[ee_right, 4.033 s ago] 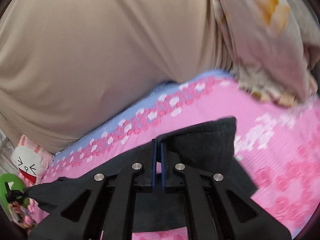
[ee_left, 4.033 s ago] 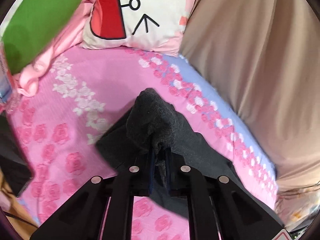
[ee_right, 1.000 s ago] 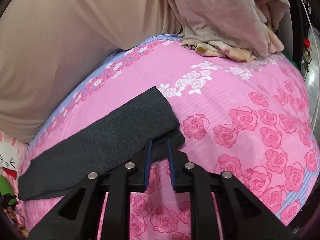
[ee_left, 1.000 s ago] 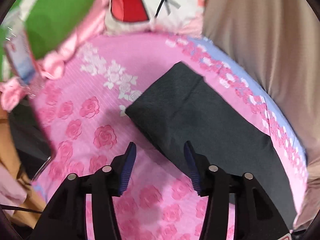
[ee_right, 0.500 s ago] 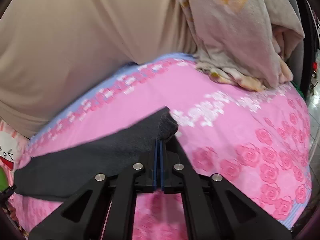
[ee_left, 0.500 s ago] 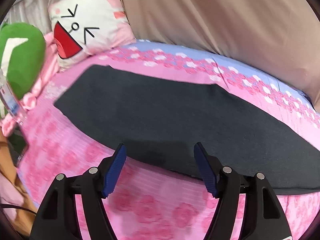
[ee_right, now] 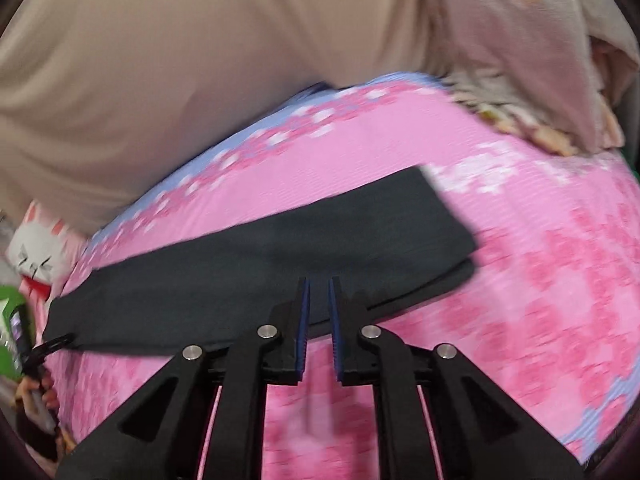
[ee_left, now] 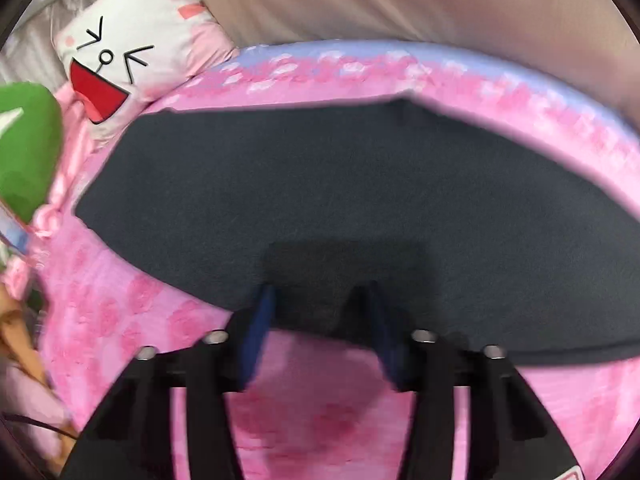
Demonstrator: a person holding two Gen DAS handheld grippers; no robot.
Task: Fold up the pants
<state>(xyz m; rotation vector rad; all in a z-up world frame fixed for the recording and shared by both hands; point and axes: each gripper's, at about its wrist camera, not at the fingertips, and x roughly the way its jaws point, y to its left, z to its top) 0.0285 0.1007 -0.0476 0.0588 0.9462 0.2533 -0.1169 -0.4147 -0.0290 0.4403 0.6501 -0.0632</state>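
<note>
Fingers of the left gripper point(ee_left: 316, 300) are closing around the near long edge of the dark grey knit pants point(ee_left: 360, 200), lying lengthwise-folded on the pink rose-print bedsheet point(ee_left: 320, 408), while the right gripper point(ee_right: 319, 292), opening slightly, holds nothing, so the next fold likely needs a firm pinch first.

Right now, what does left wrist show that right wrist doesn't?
Left wrist only: the left gripper, jaws closing astride the near edge of the pants, not yet pinching.

Right wrist only: the right gripper, jaws opening with nothing between them; a pile of bedding.

Both: the pants flat on the pink sheet, the cushion, the beige cover.
</note>
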